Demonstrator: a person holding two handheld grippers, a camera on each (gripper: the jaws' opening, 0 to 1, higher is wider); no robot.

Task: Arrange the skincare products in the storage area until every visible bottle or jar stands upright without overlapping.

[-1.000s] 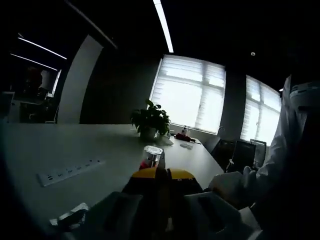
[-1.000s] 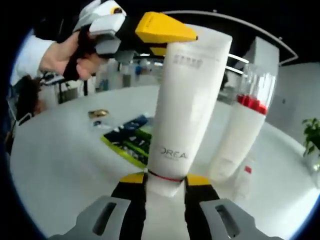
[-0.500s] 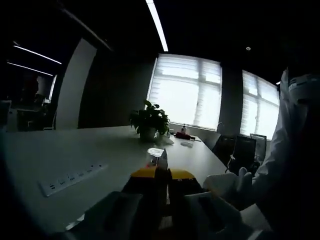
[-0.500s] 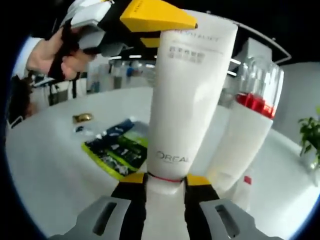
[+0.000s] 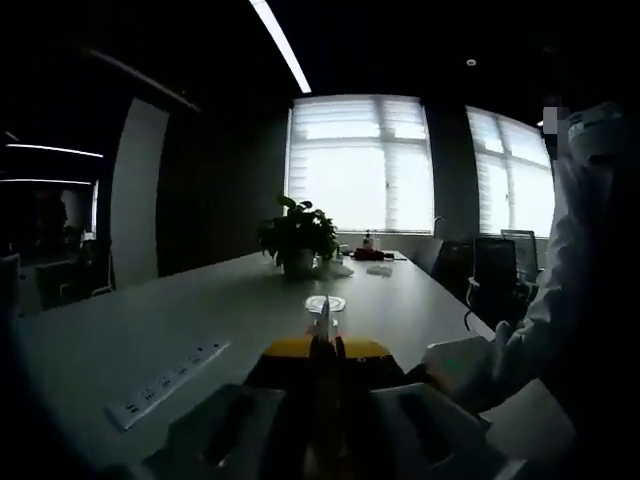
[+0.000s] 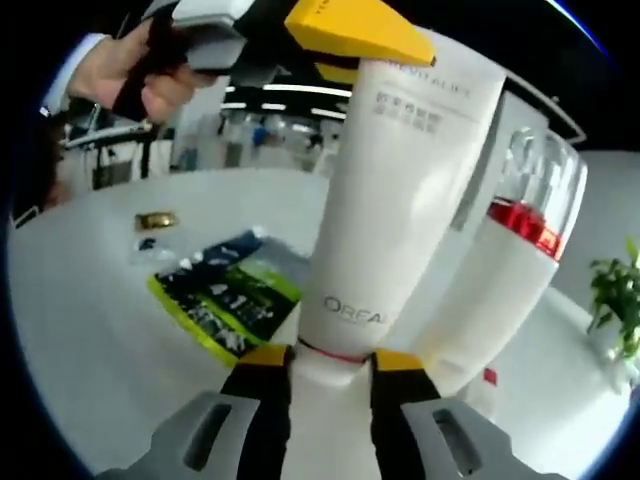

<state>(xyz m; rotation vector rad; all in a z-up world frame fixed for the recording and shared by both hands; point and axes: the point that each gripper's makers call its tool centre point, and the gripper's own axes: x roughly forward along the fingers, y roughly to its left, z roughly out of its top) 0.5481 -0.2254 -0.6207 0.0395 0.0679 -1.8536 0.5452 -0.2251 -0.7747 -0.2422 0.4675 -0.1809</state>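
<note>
Skincare tube [image 6: 385, 200], white, standing on its cap: cap end clamped between right gripper [image 6: 327, 372] jaws, crimped top pinched by left gripper [image 6: 330, 40] jaws above the tabletop [image 6: 90, 330]. Just behind, clear-capped white bottle [image 6: 500, 280]; farther left, green sachets [image 6: 225, 295]. Risk: releasing early could topple the tube into the bottle.

The left gripper view is running very dim: backlight is pouring through the blinded windows [image 5: 360, 165] at twelve to two o'clock, leaving the table [image 5: 150, 320] grey and the foreground nearly black. A ceiling light strip [image 5: 280, 45] is glowing at eleven o'clock. The right gripper view is reading bright and evenly lit; the white tube [image 6: 395, 200] is sitting so close that it is softening and bulging, and straight lines are bowing toward the edges.
</note>
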